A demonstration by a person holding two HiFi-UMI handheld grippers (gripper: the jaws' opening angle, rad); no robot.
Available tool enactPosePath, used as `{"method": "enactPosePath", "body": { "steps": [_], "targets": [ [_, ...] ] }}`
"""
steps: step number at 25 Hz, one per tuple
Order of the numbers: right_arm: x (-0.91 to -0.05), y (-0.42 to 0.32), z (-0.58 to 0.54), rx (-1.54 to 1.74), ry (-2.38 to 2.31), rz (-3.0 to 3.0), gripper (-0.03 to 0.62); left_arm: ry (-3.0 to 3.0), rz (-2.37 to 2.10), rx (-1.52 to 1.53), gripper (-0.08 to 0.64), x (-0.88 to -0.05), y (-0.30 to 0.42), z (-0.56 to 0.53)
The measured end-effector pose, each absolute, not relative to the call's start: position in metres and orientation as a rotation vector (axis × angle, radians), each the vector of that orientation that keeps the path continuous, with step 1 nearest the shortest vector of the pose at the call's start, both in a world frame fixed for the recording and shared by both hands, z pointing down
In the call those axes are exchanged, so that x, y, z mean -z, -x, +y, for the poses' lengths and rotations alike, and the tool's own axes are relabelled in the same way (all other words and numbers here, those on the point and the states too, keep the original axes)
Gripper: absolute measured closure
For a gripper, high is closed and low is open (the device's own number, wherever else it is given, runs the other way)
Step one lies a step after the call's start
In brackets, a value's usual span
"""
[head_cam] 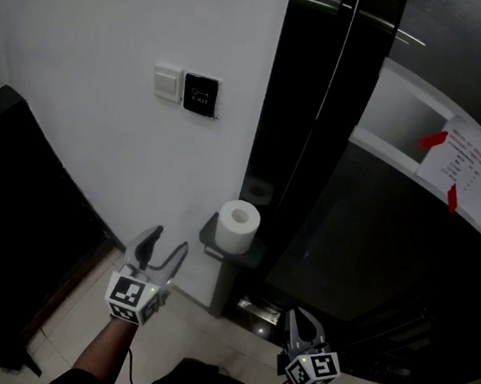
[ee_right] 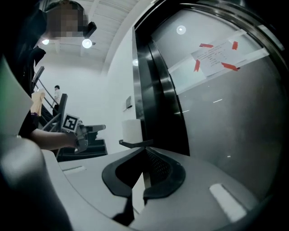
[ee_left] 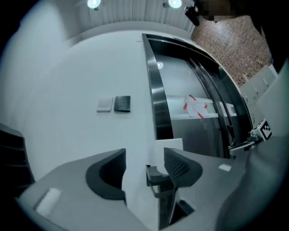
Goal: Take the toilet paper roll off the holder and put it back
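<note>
A white toilet paper roll (head_cam: 239, 225) stands upright on a small black holder (head_cam: 213, 246) fixed low on the wall beside a glossy black panel. My left gripper (head_cam: 168, 244) hovers to the roll's left and a little lower, apart from it, jaws open with nothing between them. In the left gripper view the roll (ee_left: 170, 145) and holder (ee_left: 156, 174) show just past the right finger (ee_left: 179, 166) of my left gripper (ee_left: 144, 153). My right gripper (head_cam: 303, 321) hangs lower right, shut and empty. From the right gripper (ee_right: 144, 152) view, the roll (ee_right: 131, 130) sits ahead on the holder (ee_right: 135, 143).
A white switch plate (head_cam: 167, 82) and a black exit button (head_cam: 200, 95) are on the white wall above. The glossy black door panel (head_cam: 344, 209) carries a paper notice with red tape (head_cam: 471, 164). Dark furniture (head_cam: 11, 200) stands left; tiled floor lies below.
</note>
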State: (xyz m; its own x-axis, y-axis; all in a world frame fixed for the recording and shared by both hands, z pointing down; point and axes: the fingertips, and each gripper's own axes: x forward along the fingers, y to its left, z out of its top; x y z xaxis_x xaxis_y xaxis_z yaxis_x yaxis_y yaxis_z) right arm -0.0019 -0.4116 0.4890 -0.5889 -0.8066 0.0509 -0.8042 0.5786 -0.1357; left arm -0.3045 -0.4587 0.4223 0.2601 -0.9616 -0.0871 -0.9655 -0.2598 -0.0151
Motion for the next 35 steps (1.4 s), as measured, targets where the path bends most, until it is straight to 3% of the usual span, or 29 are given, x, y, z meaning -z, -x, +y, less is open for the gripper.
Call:
{"method": "enactPosePath", "body": {
  "steps": [6,9,10,27,35],
  "targets": [
    [-0.49,0.063,-0.379,0.222,1.344,2.869,0.578,2.387,1.986,-0.177,0.393,-0.435,0.377,-0.396],
    [-0.493,0.097,-0.352,0.235,1.276,2.939,0.578,2.413,1.989,-0.215,0.55,-0.443,0.396,-0.375],
    [-0.494,0.103,-0.344,0.244,1.276,2.945,0.578,2.447,1.969,-0.219,0.558,-0.447,0.395,-0.369],
    [-0.483,0.087,-0.295,0.211,1.364,2.888,0.578,2.566,1.994,-0.165,0.558,-0.5,0.387,-0.298],
    [-0.478,0.012,-0.263,0.204,1.347,2.856,0.578,2.531,1.988,-0.06,0.558,-0.498,0.313,-0.256]
  ]
}}
